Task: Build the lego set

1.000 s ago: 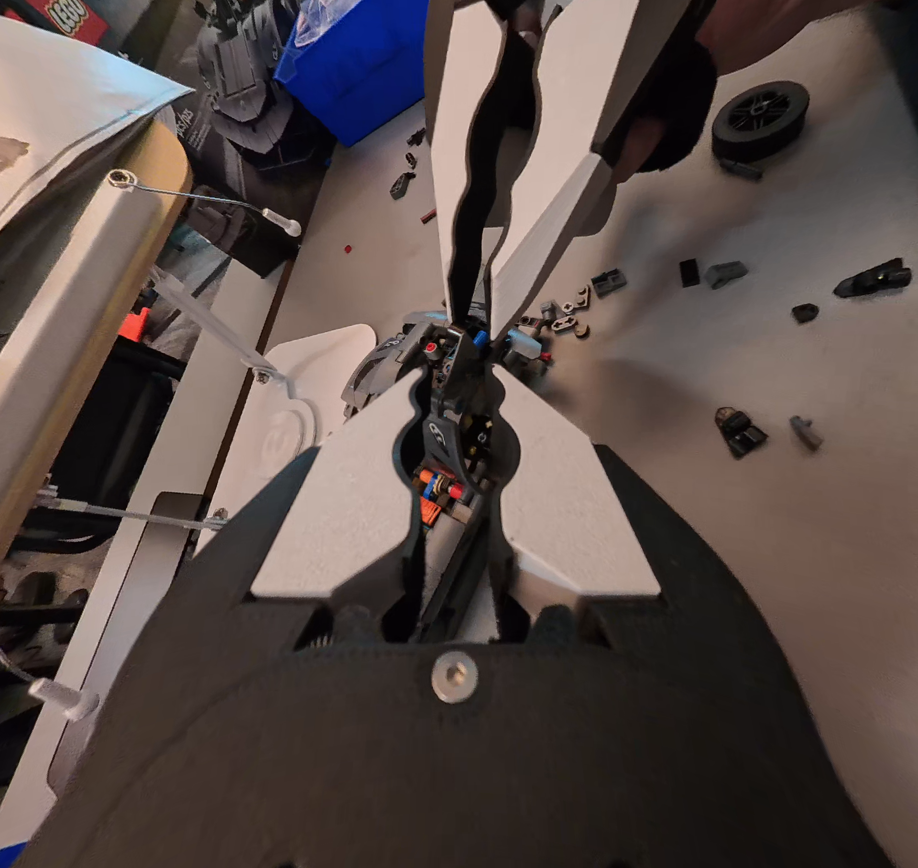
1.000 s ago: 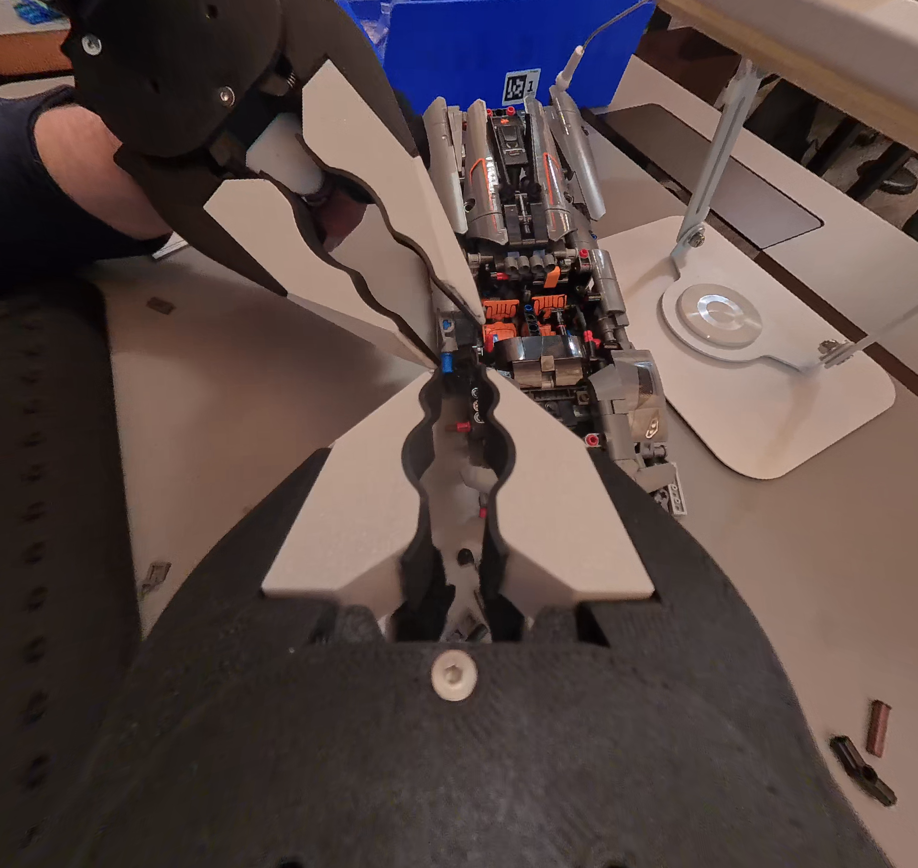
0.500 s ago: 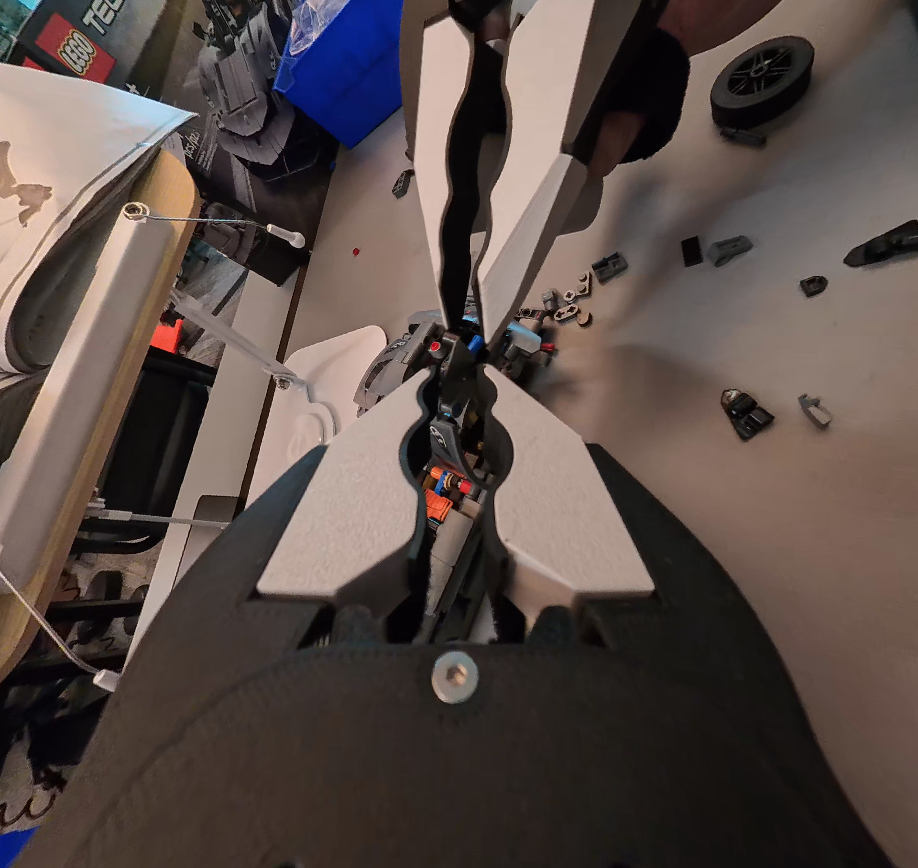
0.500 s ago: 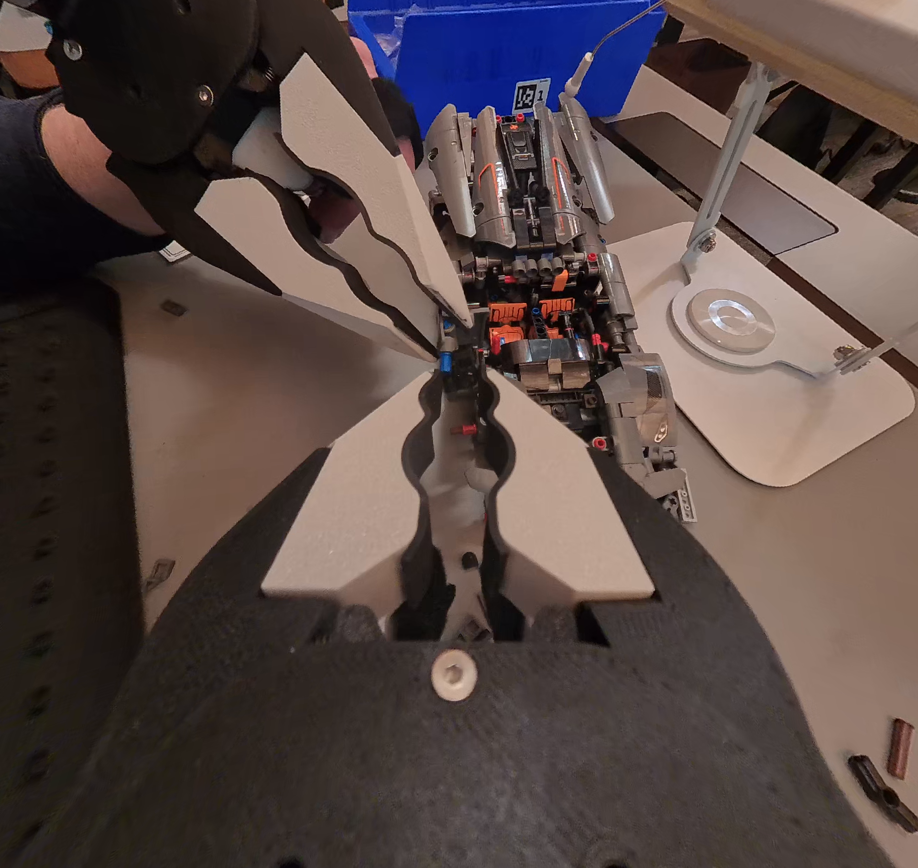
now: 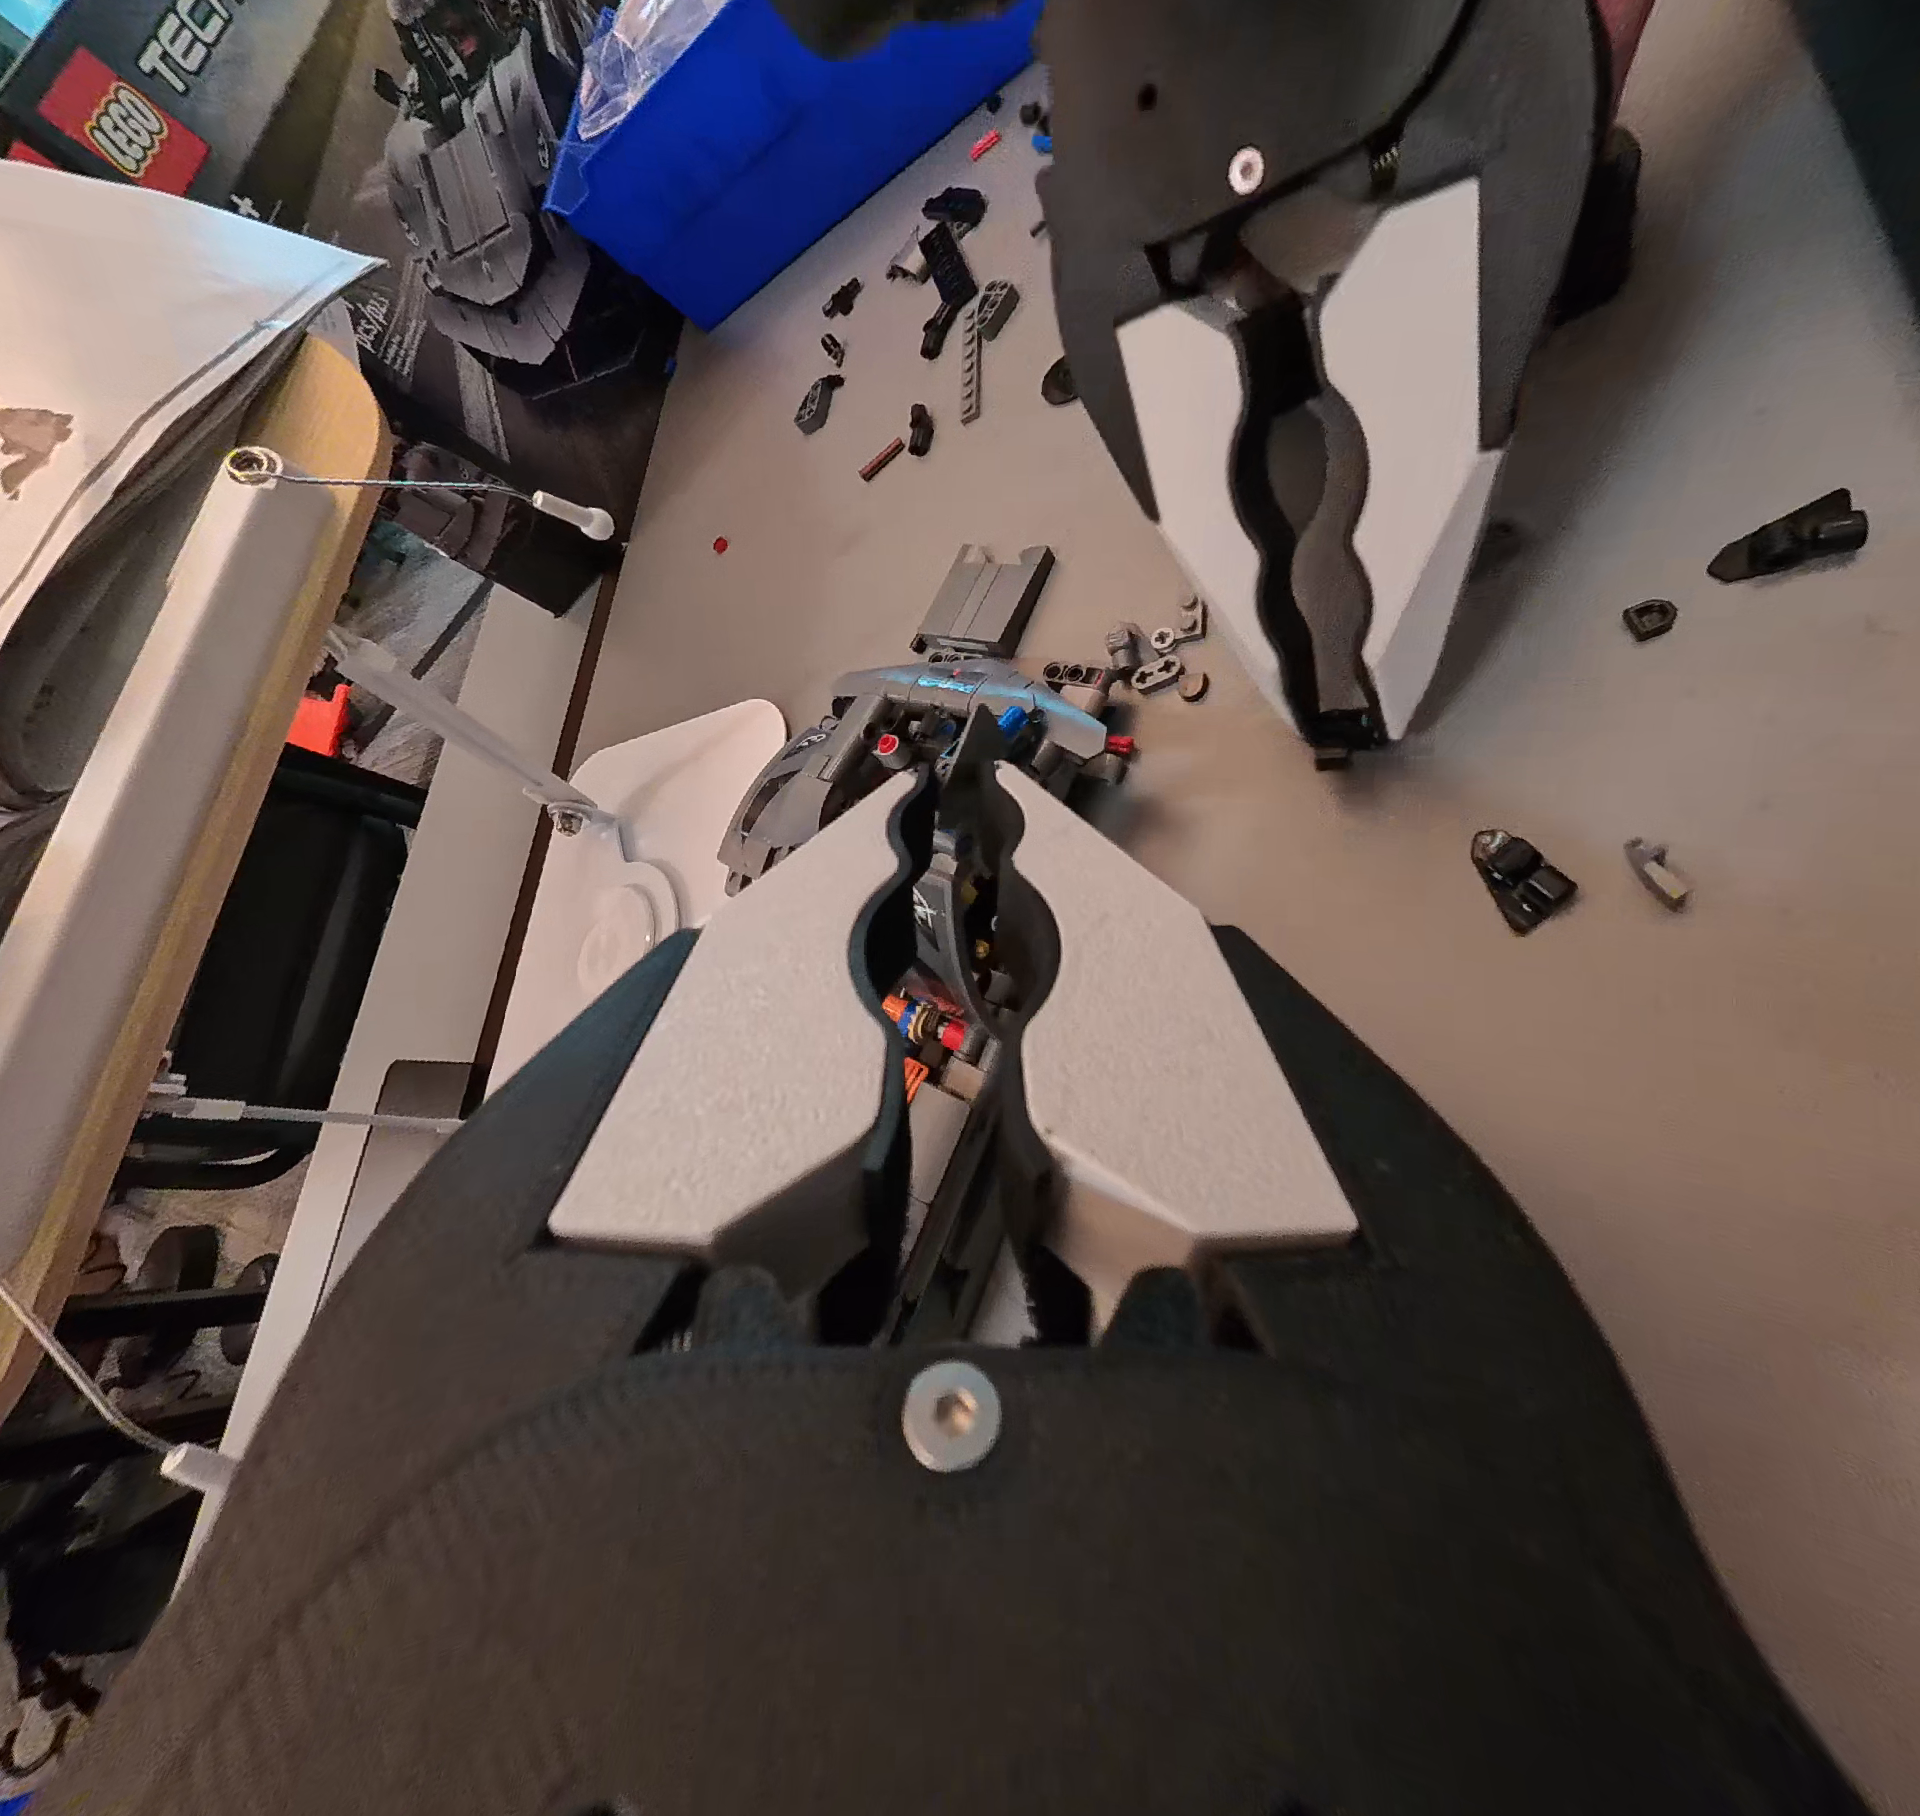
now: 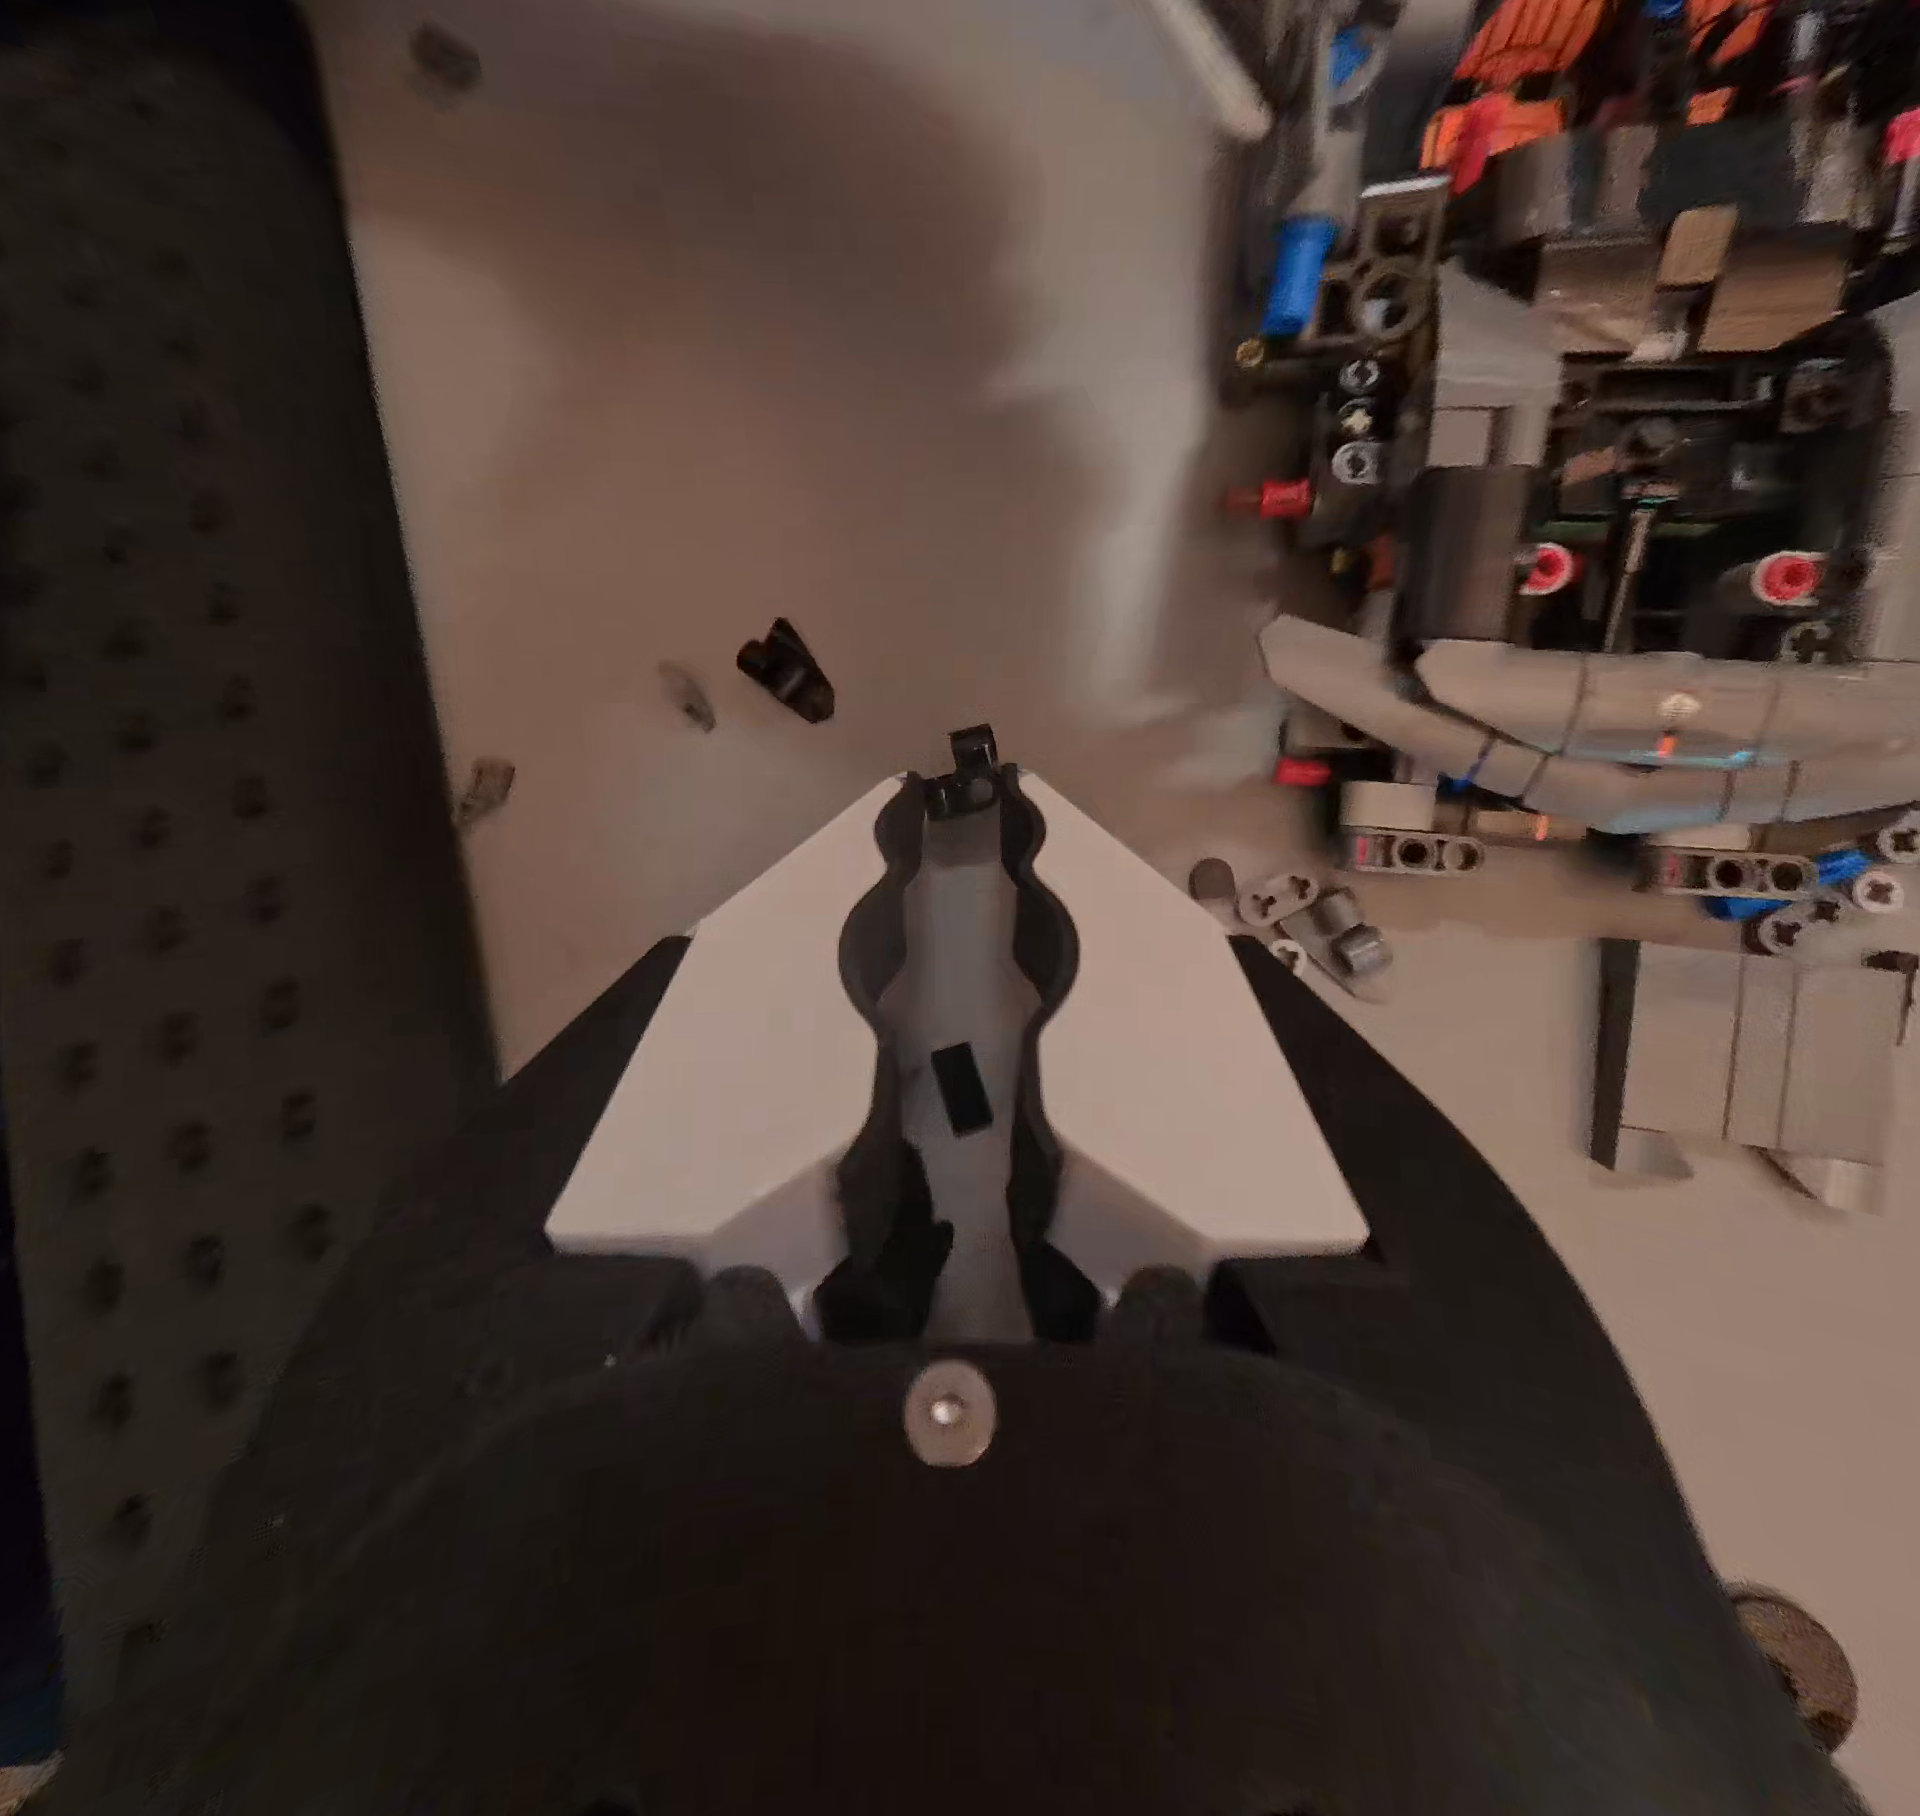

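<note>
Moved since earlier: right gripper (image 6: 961, 779) off the grey-and-black brick car model (image 5: 940, 717), now low over the pale grey tabletop (image 6: 727, 364).
Right grasp: tips pinched on a small black connector piece (image 6: 966, 767).
Left grasp: left gripper (image 5: 956, 790) clenched on a dark panel of the model.
Model: on the tabletop, just right of the right gripper.
Risk: piece held only at the tips, could twist or pop free.
Risk: loose small grey parts (image 6: 1299, 919) nearby, easily knocked.
</note>
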